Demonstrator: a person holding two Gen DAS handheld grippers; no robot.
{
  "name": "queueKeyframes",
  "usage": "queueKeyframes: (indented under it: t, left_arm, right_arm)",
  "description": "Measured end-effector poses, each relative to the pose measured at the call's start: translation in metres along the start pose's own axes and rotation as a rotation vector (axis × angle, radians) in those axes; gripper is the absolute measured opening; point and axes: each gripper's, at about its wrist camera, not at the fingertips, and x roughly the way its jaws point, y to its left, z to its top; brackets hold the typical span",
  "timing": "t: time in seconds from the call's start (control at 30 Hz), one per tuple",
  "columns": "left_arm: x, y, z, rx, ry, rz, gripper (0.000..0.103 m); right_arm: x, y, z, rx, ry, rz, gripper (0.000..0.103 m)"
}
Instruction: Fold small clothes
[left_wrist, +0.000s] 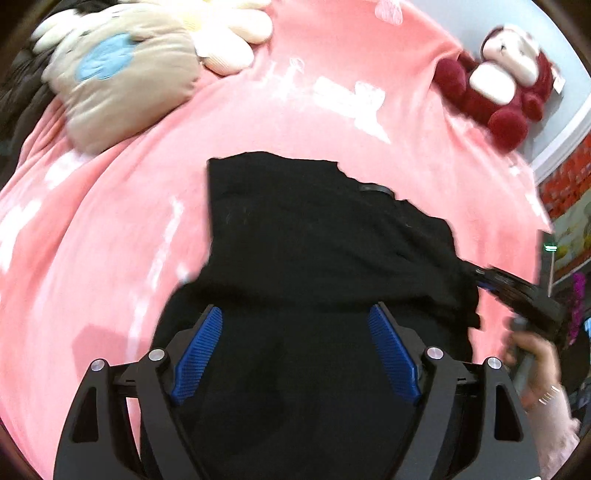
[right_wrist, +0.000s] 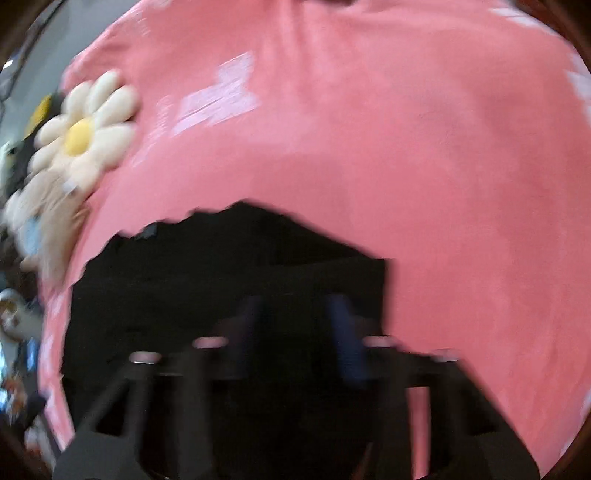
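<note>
A black garment (left_wrist: 314, 229) lies on a pink blanket (left_wrist: 332, 110), with a straight left edge and a ragged far edge. My left gripper (left_wrist: 295, 308) hovers over its near part, blue pads wide apart and nothing between them: open. My right gripper (left_wrist: 480, 282), held by a hand (left_wrist: 535, 354), comes in from the right, its tip at the garment's right edge with the cloth drawn to it. The right wrist view is smeared; there the garment (right_wrist: 221, 266) fills the lower middle and the right gripper (right_wrist: 297, 306) sits on it, shut on the cloth.
A beige cushion with a blue patch (left_wrist: 122, 81) and a daisy cushion (left_wrist: 229, 48) lie at the blanket's far left. A red and white plush toy (left_wrist: 506, 85) sits at the far right. The daisy cushion (right_wrist: 85, 133) is at the left in the right wrist view, on the blanket (right_wrist: 369, 147).
</note>
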Motion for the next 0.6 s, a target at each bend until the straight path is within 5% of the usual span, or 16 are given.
queueKeyframes:
  t: [0.07, 0.13, 0.2, 0.27, 0.33, 0.4, 0.47, 0.6]
  left_arm:
    - [0.027, 0.001, 0.015, 0.034, 0.031, 0.087, 0.06]
    - [0.053, 0.009, 0.024, 0.064, 0.064, 0.205, 0.057]
    - [0.07, 0.028, 0.028, 0.023, 0.085, 0.25, 0.063]
    - [0.07, 0.039, 0.03, -0.004, 0.066, 0.236, 0.068]
    - [0.064, 0.042, 0.031, 0.009, 0.055, 0.258, 0.068]
    - [0.052, 0.045, 0.027, 0.012, 0.04, 0.239, 0.068]
    - [0.034, 0.051, 0.013, 0.011, 0.034, 0.19, 0.068]
    - [-0.005, 0.061, -0.034, 0.018, 0.049, 0.096, 0.074]
  right_arm:
    - [-0.029, 0.01, 0.006, -0.031, -0.123, 0.008, 0.002]
    - [-0.04, 0.001, 0.009, -0.013, -0.196, -0.023, 0.002]
    - [-0.01, -0.011, 0.005, -0.037, -0.096, -0.103, 0.009]
    - [0.02, -0.023, -0.01, -0.06, 0.035, -0.174, 0.009]
    - [0.0, -0.028, -0.026, -0.048, -0.037, -0.145, 0.009]
    - [-0.025, -0.034, -0.046, -0.023, -0.083, -0.109, 0.021]
    - [-0.052, -0.041, -0.079, -0.022, -0.11, -0.101, 0.043]
    - [-0.087, -0.051, -0.152, -0.032, -0.03, -0.072, 0.043]
